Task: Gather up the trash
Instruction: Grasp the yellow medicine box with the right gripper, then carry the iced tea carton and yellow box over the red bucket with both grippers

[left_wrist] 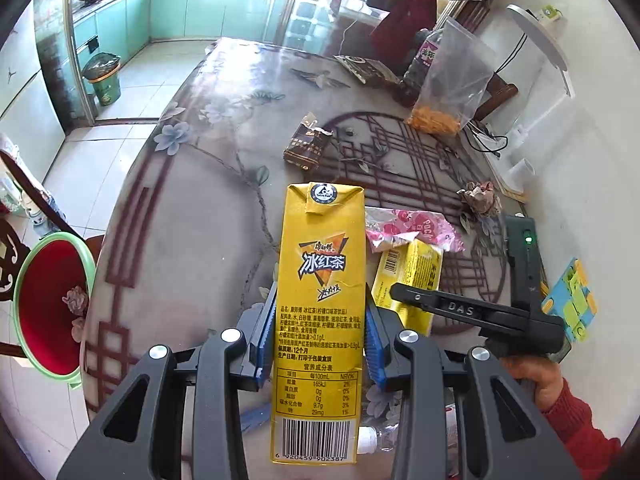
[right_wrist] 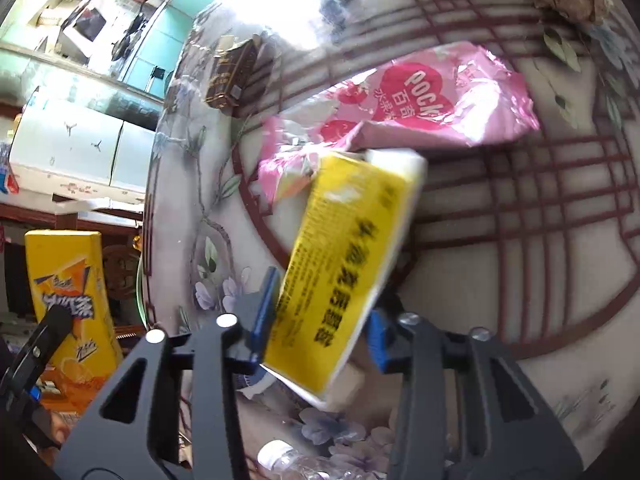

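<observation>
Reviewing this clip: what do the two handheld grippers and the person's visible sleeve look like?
Both grippers, left gripper and right gripper, have black linkage arms with silver pivot bolts and ribbed blue pads. The right one's body bears raised "DAS" lettering and a green light. The sleeve is red knit.

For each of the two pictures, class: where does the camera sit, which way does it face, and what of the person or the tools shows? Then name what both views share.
Left wrist view: sits on the left gripper, looking down across the table; its jaws clamp the tall yellow drink carton; the right gripper, hand and a red sleeve show.
Right wrist view: sits on the right gripper, facing the tabletop; its jaws grip the yellow box.
Shared: carton, yellow box, pink Pocky wrapper, dark brown packet.
</observation>
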Demonstrator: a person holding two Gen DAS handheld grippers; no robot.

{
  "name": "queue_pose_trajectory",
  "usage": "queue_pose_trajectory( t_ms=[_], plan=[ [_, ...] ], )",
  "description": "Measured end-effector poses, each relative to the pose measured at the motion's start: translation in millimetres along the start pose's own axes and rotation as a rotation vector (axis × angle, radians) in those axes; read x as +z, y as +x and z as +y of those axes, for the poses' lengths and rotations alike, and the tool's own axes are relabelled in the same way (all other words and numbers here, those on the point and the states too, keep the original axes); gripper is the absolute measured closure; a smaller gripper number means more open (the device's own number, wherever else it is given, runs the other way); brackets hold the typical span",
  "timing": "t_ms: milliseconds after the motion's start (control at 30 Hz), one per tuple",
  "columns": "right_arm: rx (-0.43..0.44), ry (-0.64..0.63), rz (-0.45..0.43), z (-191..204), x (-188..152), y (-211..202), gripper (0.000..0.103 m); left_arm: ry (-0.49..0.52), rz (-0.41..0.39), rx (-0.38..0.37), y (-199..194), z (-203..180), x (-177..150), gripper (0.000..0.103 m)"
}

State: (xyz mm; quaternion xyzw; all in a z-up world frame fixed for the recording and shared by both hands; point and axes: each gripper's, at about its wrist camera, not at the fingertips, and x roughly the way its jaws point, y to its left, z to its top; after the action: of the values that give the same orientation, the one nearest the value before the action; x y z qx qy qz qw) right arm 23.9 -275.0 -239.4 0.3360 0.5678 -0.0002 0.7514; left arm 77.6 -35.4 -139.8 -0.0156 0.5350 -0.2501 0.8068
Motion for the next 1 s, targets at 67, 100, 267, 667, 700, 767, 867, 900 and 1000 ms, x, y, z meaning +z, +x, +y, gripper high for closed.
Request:
queue_pose_trajectory(
  t_ms=[67, 100, 267, 667, 700, 767, 867, 900, 1000],
  plan=[
    [0.000, -0.034, -0.018, 6.2, -2.8, -9.6, 0.070, -0.013, 0.002, 0.000, -0.8, 2.5, -1.8, 0.069],
    [0.001, -0.049, -0.028, 8.9, -3.2, -13.9, 0.070, -0.017, 0.002, 0.001, -2.4, 2.5, -2.8, 0.069],
    [0.010, -0.134, -0.106, 28.7, -2.8, -41.3, 0.070, -0.026, -0.019, 0.014, -5.2, 0.8, -2.1, 0.069],
    [0.004, -0.243, -0.211, 59.4, -2.3, -82.6, 0.070, -0.045, -0.042, 0.018, -11.8, 1.3, -0.4, 0.069],
    [0.012, -0.237, -0.209, 59.0, -2.7, -84.0, 0.070, -0.047, -0.043, 0.020, -11.9, 1.9, -0.7, 0.069],
    [0.025, -0.229, -0.206, 59.0, -2.5, -85.4, 0.070, -0.050, -0.044, 0.022, -12.9, 2.9, -1.4, 0.069],
    [-0.005, -0.257, -0.224, 63.9, -5.7, -88.6, 0.070, -0.052, -0.047, 0.026, -13.9, 4.8, -2.4, 0.069],
    [-0.013, -0.266, -0.228, 65.8, -6.2, -89.0, 0.070, -0.054, -0.049, 0.028, -15.2, 5.8, -2.3, 0.069],
    [-0.019, -0.278, -0.230, 69.5, -7.7, -89.0, 0.070, -0.059, -0.053, 0.034, -16.7, 8.1, -2.0, 0.069]
  ],
)
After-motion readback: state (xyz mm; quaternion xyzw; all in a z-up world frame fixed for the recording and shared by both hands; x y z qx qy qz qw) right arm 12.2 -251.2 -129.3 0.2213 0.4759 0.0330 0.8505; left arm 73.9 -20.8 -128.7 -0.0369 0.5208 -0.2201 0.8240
